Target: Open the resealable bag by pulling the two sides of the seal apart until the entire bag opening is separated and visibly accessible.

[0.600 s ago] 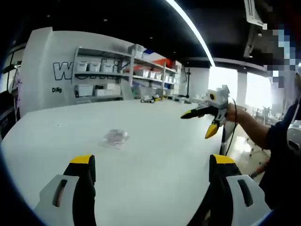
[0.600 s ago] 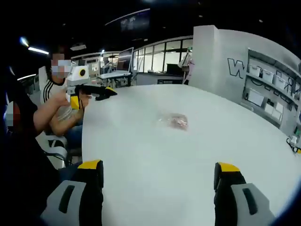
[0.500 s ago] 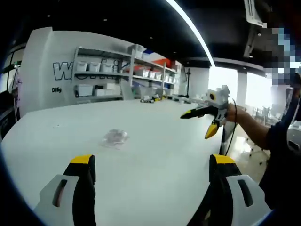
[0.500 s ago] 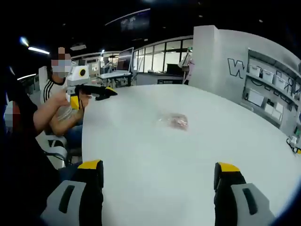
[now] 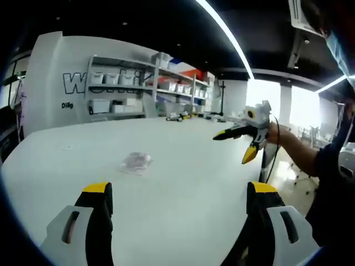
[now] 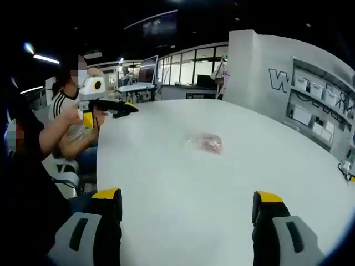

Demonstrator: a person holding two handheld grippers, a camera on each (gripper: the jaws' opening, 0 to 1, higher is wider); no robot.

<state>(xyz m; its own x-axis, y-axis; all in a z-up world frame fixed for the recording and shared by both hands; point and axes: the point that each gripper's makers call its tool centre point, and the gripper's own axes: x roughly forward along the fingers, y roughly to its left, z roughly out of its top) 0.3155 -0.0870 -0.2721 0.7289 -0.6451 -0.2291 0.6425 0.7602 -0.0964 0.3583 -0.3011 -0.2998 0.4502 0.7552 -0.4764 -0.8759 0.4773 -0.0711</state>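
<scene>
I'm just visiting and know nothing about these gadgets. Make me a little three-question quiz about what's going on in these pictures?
1. True or false: the resealable bag is lying on the white table, with neither gripper touching it.
2. Multiple choice: how do the left gripper's jaws stand? A) spread wide apart with nothing between them, B) shut on the bag, C) shut on a box.
3. Fill in: in the left gripper view, the right gripper is held in the air over the table's ____ side.

Key: 1 true. 2 A. 3 right; its yellow-tipped jaws are parted, and the bag's seal has not been gripped yet.
</scene>
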